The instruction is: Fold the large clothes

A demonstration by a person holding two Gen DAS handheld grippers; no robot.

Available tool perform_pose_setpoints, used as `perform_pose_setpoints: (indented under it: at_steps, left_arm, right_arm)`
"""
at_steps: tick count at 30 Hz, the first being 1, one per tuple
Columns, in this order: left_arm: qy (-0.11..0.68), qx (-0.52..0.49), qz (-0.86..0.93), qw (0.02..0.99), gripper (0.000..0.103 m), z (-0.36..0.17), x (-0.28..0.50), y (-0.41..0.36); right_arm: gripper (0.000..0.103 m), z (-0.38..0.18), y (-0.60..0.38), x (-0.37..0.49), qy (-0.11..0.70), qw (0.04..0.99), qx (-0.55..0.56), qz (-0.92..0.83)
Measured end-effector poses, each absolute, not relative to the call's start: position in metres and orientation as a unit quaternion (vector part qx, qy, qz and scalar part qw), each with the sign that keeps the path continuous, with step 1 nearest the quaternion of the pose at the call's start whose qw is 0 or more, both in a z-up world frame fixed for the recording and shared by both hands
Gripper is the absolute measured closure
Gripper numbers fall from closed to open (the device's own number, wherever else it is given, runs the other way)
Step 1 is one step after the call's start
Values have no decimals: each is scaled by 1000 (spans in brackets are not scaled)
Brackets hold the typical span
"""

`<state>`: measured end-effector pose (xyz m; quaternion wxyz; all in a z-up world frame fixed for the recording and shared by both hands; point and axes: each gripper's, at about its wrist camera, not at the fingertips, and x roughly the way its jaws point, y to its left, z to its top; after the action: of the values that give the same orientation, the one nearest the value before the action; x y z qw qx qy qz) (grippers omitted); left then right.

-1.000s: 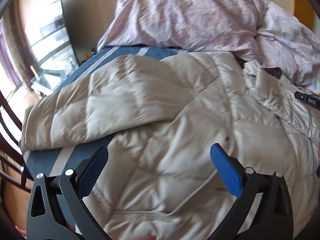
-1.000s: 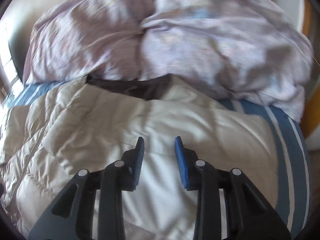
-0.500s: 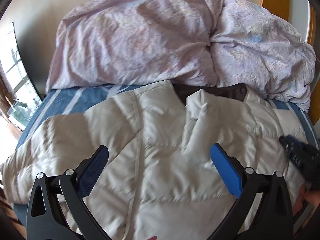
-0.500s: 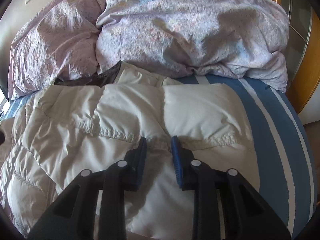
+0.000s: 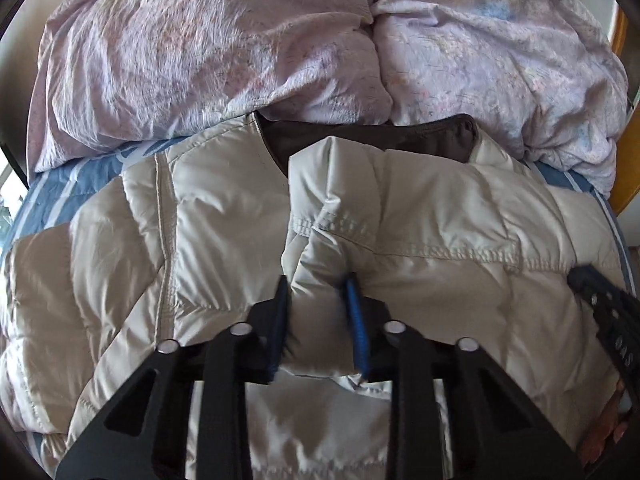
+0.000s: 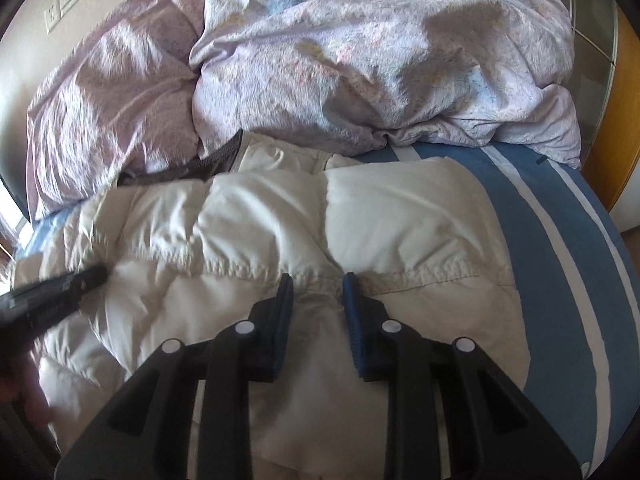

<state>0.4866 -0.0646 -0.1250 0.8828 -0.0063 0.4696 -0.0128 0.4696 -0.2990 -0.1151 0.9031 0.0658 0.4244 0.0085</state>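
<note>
Here, a pale quilted down jacket point(image 5: 224, 216) lies spread over a blue-and-white striped bedsheet point(image 6: 560, 264), its dark-lined collar point(image 5: 360, 136) at the far end, tucked against a heap of crumpled lilac bedding point(image 5: 208, 48) that fills the far side of the bed. The left gripper point(image 5: 320, 300) sits near the jacket's middle, where a fold of the front panel bunches up; its jaws are closing, and a ridge of the pale fabric stands between the blue pads, which already press into it on both sides. The right gripper point(image 6: 318, 292) is set further right on the same garment — its jaws narrow, pinching a puckered bit of cloth just below a stitched seam point(image 6: 420, 276). Each tool shows at the edge of the other's view (blurred in the right wrist view). A few fingers of the person's hand point(image 5: 608, 428) show at the near right edge of the left wrist view. An orange wooden frame point(image 6: 624, 80) stands beyond the bed on the right, and a wall switch plate point(image 6: 62, 2) sits at far left.
</note>
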Motion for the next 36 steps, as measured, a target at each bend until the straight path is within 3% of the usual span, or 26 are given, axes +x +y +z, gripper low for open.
perform_pose_setpoints:
  at_steps: [6, 10, 15, 20, 27, 36]
  left_arm:
    - [472, 23, 3, 881, 83, -119, 462, -65]
    - [443, 19, 48, 895, 64, -106, 462, -58]
    - [393, 6, 41, 918, 64, -81, 464, -68]
    - [445, 37, -11, 895, 64, -113, 489, -104]
    - [438, 57, -6, 897, 63, -138, 489, -108]
    - [431, 27, -14, 902, 63, -113, 471, -93]
  right_arm:
    - [77, -119, -295, 476, 426, 903, 64, 4]
    - [77, -132, -292, 479, 434, 899, 56, 1]
    - [77, -143, -287, 478, 433, 901, 39, -8]
    - [77, -148, -283, 476, 426, 904, 25, -17]
    - [77, -153, -286, 478, 429, 902, 34, -19]
    - [75, -138, -285, 465, 414, 908, 61, 7]
